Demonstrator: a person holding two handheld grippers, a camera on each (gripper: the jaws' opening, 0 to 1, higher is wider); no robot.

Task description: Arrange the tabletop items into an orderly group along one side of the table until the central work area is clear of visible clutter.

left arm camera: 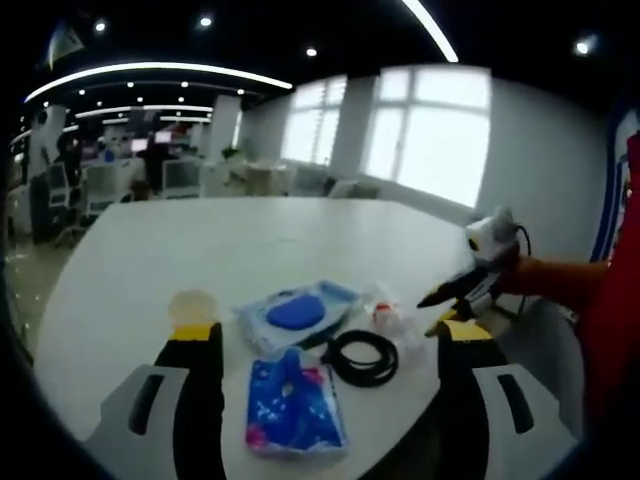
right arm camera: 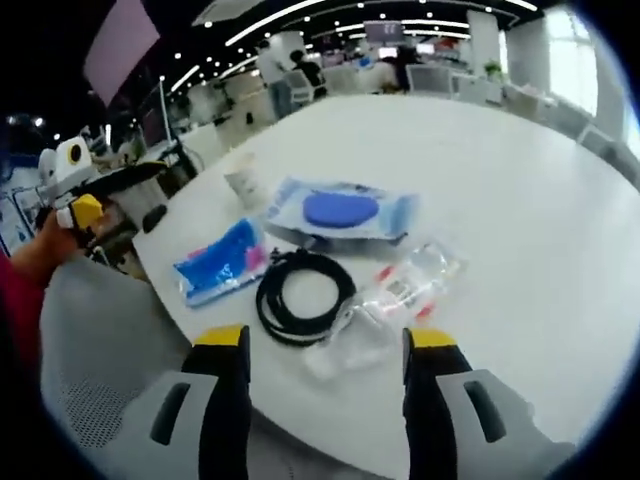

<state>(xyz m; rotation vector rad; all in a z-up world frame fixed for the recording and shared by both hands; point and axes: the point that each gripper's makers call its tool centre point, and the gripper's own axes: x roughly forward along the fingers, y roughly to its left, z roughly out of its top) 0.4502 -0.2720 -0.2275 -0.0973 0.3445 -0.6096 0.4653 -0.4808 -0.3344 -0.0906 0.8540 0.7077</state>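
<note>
Left hand-held gripper (left arm camera: 330,345) up front in the left gripper view, yellow-tipped black jaws spread wide with nothing between them, hovering over the near edge of the big white oval tabletop (left arm camera: 200,250). Right hand-held gripper (right arm camera: 325,350) in the right gripper view, same story: jaws apart, empty, poised just short of the clutter.

Closest to the left gripper lies a blue patterned plastic pouch with pink spots (left arm camera: 292,405), flat on the tabletop between the jaws. Just beside it, to its right, a coiled black cable ring (left arm camera: 362,358). In the right gripper view that cable (right arm camera: 303,295) sits dead centre just beyond the jaws, with the blue pouch (right arm camera: 222,262) to its left and a clear crinkled plastic bag with red-marked contents (right arm camera: 395,300) touching its right side. The same clear bag (left arm camera: 390,318) shows past the cable in the left gripper view.

A step further, a light-blue packet holding a round dark-blue pad (left arm camera: 297,313) lies near the middle of the group; from the right gripper view it (right arm camera: 342,212) lies beyond the cable. Next to it, a small pale paper cup (right arm camera: 243,185) stands upright near the table's edge; in the left gripper view the cup (left arm camera: 192,308) shows just above the left jaw tip.

All items cluster near one edge; the far stretch of tabletop runs out white. Beyond, an office with desks, chairs (left arm camera: 180,178) and bright windows (left arm camera: 430,140).
</note>
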